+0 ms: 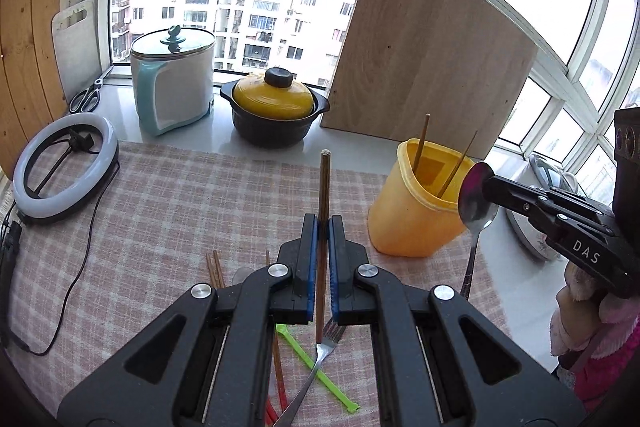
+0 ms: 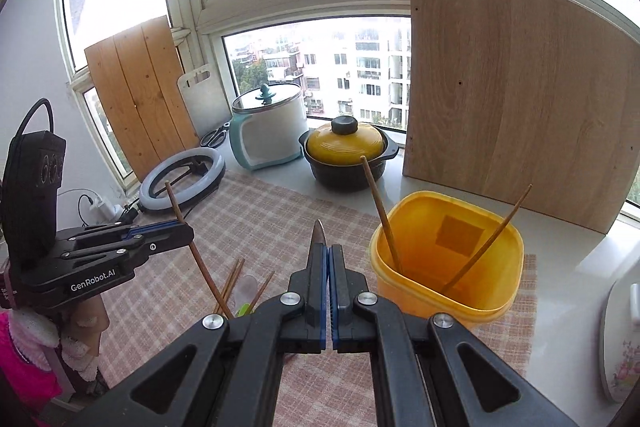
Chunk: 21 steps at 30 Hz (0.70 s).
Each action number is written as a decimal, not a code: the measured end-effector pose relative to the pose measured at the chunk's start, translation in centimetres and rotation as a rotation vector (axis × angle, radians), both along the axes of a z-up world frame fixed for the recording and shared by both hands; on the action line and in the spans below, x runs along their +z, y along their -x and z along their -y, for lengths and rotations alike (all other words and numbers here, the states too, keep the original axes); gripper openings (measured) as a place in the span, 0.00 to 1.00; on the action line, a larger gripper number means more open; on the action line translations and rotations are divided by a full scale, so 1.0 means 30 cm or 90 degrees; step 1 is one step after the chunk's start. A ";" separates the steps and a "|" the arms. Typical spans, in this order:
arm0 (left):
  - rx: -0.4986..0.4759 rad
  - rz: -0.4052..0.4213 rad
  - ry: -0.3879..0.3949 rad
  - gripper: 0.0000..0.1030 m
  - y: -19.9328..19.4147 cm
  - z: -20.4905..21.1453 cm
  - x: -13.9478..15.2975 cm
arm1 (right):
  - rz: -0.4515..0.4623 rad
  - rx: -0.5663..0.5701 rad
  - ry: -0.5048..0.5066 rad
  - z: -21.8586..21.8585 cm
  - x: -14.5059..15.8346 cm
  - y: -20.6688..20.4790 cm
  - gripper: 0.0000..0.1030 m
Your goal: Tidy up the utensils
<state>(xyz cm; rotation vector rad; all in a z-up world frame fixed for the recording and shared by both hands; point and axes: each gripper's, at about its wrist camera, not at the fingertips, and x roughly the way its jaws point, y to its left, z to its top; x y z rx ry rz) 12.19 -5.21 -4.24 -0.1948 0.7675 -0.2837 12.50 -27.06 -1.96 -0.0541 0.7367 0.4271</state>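
L gripper [image 1: 323,227] clamped on chopstick [image 1: 323,195]; R gripper [image 2: 327,255] clamped on spoon [image 1: 476,203]. Risk: long ends snagging rim of yellow holder [image 2: 448,267] far right, tipping it or knocking sticks already inside.

Left gripper [image 1: 323,227] clamped on a brown wooden chopstick [image 1: 323,211], held upright above the pink checked tablecloth [image 1: 160,211]. Right gripper [image 1: 490,187] at right edge pinches a steel spoon [image 1: 476,215] by its bowl, handle hanging down, just beside the yellow plastic tub [image 1: 412,223] containing two chopsticks. Steel fork [image 1: 316,363] crosses green plastic stick [image 1: 316,367] below.
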 end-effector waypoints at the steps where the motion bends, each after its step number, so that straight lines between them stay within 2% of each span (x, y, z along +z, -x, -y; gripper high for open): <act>1: -0.004 0.004 0.002 0.02 -0.002 0.009 0.012 | 0.004 -0.007 -0.002 0.017 0.011 -0.001 0.00; 10: -0.046 0.043 0.040 0.03 -0.042 0.097 0.138 | 0.049 -0.064 0.000 0.150 0.091 -0.039 0.00; 21: -0.061 0.097 0.078 0.03 -0.113 0.187 0.287 | 0.088 -0.123 0.000 0.291 0.161 -0.120 0.00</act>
